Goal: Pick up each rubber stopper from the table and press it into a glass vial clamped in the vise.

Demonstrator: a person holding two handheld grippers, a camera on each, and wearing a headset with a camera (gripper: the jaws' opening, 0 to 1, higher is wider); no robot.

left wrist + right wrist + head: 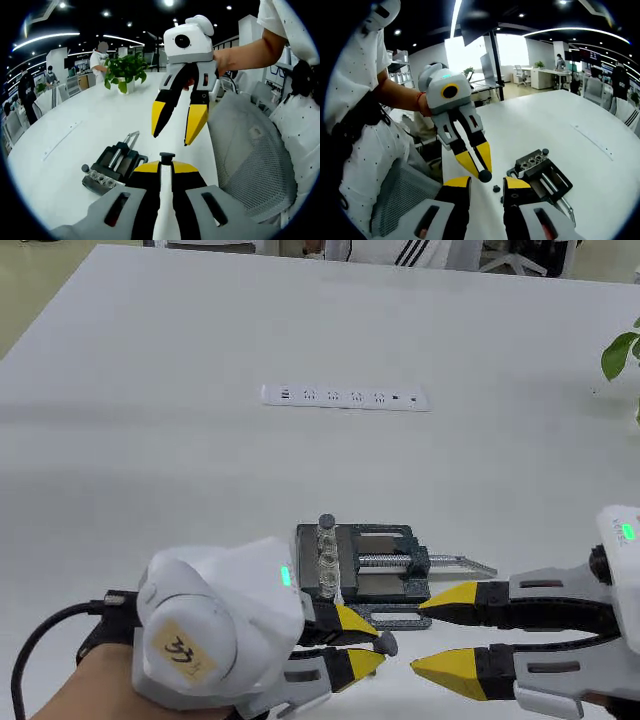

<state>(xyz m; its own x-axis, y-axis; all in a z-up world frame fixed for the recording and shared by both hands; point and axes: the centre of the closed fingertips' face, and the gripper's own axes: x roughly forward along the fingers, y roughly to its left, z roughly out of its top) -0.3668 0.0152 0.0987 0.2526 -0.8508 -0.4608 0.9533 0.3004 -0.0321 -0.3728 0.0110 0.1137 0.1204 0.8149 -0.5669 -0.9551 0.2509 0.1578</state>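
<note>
The left tool (378,646) is clenched on a dark rubber stopper (387,643), held above the desk (180,460) just on the near-edge side of the vise (385,575). The right tool (432,637) is released, its tips just beside the stopper.

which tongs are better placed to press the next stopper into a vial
Left. The left tongs are shut on a stopper near the vise; the right tongs are open and empty.
</note>
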